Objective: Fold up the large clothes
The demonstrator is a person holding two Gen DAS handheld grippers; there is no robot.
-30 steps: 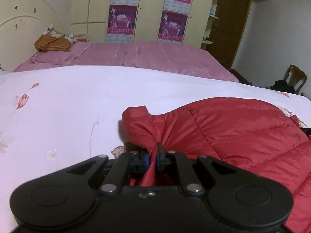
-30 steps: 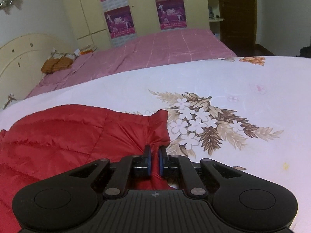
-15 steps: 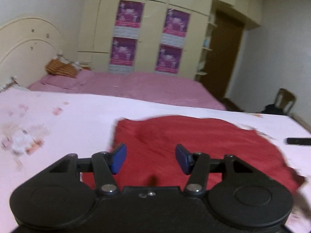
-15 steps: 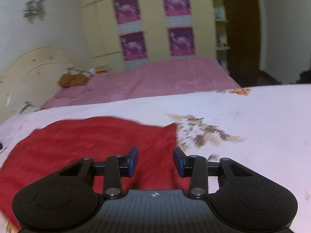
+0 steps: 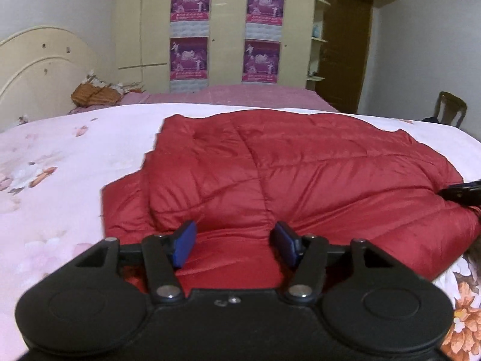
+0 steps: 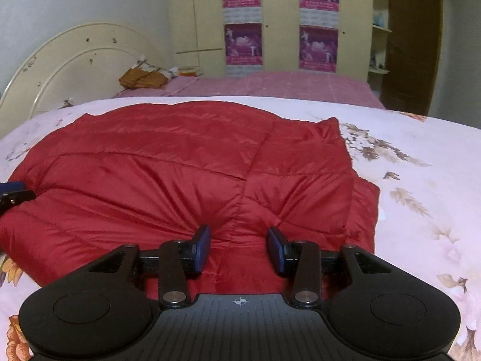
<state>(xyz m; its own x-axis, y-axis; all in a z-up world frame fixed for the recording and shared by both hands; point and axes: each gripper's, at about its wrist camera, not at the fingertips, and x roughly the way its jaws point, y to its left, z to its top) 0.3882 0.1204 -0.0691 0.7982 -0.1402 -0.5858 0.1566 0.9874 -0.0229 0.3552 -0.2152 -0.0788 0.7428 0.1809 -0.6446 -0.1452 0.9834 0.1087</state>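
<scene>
1. Evidently, in the left wrist view, the left gripper (image 5: 236,245) has its jaws apart, and they have just been opening; nothing is pinched between the blue pads (image 5: 184,243), which hang just over the near fold of the red quilted jacket (image 5: 294,174). The jacket lies on the floral bedspread (image 5: 60,174), doubled over so that one padded layer sits on another, with a lower layer showing at its left edge. At the right edge of this view a dark tip of the right gripper (image 5: 461,192) shows over the jacket's right side.

2. In the right wrist view, the right gripper (image 6: 239,251) likewise stands with its jaws apart, freshly opened and holding nothing; red cloth lies below the gap, unclamped. The jacket (image 6: 168,168) spreads from the bedspread's left side toward its middle, its right edge stopping by the printed brown flower spray (image 6: 387,153). A lower layer sticks out at the jacket's right side.

3. As for progress, I judge one fold laid down and released: the garment is a thick, roughly rectangular bundle. It is still wide, so at least one further fold across looks to be left, plus tidying of the layers that stick out.
</scene>
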